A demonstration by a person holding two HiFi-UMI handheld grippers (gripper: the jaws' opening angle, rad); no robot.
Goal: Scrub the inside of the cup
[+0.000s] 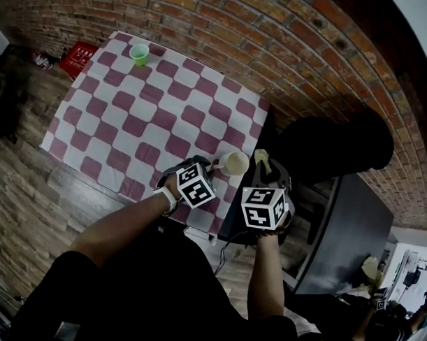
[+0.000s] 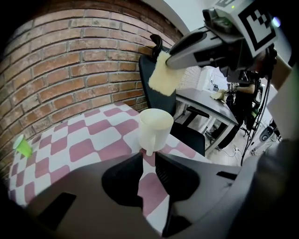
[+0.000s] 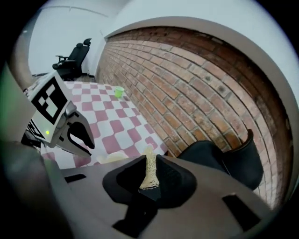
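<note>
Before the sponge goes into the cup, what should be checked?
1. The left hand-held gripper holds the handle of the cup: ok, shut on it.
2. The right hand-held gripper holds the sponge: ok, pinched between its jaws.
3. Cup upright, mouth up: ok.
4. Sponge near the mouth, not yet inside: ok.
5. Dirt or water inside the cup: cannot tell.
</note>
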